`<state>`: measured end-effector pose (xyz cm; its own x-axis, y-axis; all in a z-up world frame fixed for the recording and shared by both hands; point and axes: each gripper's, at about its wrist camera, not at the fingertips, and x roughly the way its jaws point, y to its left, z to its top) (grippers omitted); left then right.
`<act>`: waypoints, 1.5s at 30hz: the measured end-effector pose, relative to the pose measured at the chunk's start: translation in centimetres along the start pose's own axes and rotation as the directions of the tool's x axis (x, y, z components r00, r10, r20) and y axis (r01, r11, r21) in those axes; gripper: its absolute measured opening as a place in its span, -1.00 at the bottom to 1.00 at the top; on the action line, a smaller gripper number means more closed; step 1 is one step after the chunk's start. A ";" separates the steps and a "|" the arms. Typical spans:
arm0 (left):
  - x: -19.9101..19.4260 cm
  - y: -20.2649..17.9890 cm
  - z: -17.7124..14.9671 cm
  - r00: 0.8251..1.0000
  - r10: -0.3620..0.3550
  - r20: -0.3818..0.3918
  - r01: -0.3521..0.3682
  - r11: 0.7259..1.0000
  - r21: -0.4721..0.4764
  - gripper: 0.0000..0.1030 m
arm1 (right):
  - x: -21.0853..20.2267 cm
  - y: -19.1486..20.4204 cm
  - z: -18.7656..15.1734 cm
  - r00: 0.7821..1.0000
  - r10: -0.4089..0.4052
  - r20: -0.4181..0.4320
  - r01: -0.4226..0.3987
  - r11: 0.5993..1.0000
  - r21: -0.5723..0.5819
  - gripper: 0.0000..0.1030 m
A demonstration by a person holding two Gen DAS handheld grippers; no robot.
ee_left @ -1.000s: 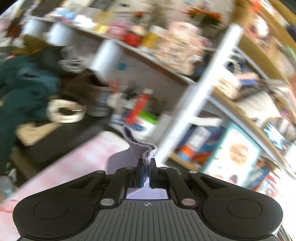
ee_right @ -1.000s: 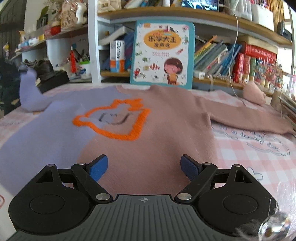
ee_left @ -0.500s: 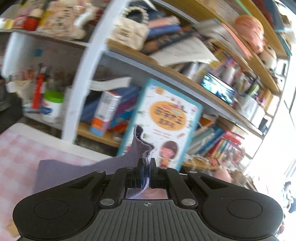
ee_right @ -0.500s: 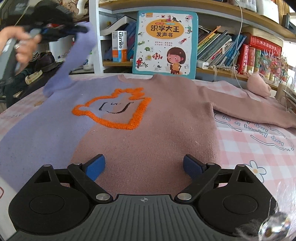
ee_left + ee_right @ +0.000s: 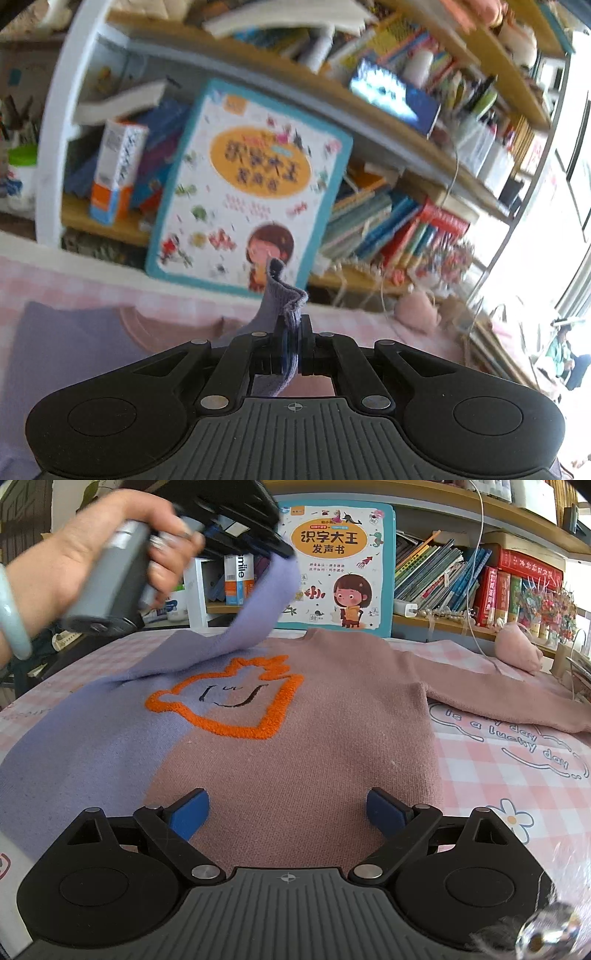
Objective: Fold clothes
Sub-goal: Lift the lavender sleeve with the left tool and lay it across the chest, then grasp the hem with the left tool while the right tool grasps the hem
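Observation:
A purple and pink sweater (image 5: 314, 746) with an orange outlined figure lies flat on the table, neck toward the bookshelf. My left gripper (image 5: 291, 343) is shut on the cuff of the purple sleeve (image 5: 282, 299). In the right wrist view it (image 5: 284, 552) holds that sleeve (image 5: 258, 609) lifted above the sweater's upper left. The pink sleeve (image 5: 498, 698) lies stretched out to the right. My right gripper (image 5: 286, 812) is open and empty, low over the sweater's lower hem.
A pink checked tablecloth (image 5: 517, 775) covers the table. A bookshelf (image 5: 461, 579) with a big children's book (image 5: 340, 565) stands right behind it. A pink soft item (image 5: 517, 646) lies at the table's far right.
My left gripper has carried the purple sleeve up and to the right, from the table's left side to over the sweater's chest. My right gripper has stayed open over the hem.

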<state>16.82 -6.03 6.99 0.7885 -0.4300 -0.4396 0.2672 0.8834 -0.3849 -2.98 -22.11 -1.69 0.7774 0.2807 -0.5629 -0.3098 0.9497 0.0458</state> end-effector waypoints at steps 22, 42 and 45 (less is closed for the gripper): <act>-2.8 -0.3 -2.3 0.992 -0.083 -0.097 0.094 0.988 0.119 0.22 | 0.0 0.0 0.1 1.000 0.007 0.001 -0.007 1.000 0.009 0.81; -19.6 11.6 -11.1 0.947 0.322 0.013 -0.316 0.917 0.245 -0.04 | -2.8 -1.2 -0.7 0.998 -0.049 0.050 0.048 0.999 0.018 0.65; -19.5 12.2 -11.3 0.951 0.310 -0.012 -0.299 0.927 0.227 -0.07 | -4.1 -2.1 -1.0 0.993 -0.107 0.058 0.107 0.994 0.001 0.35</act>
<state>-1.59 10.99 1.70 0.8257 -0.1372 -0.5472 0.1374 0.9897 -0.0409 -6.03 -25.43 -0.29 0.8364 0.1850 -0.5160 -0.2240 0.9745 -0.0136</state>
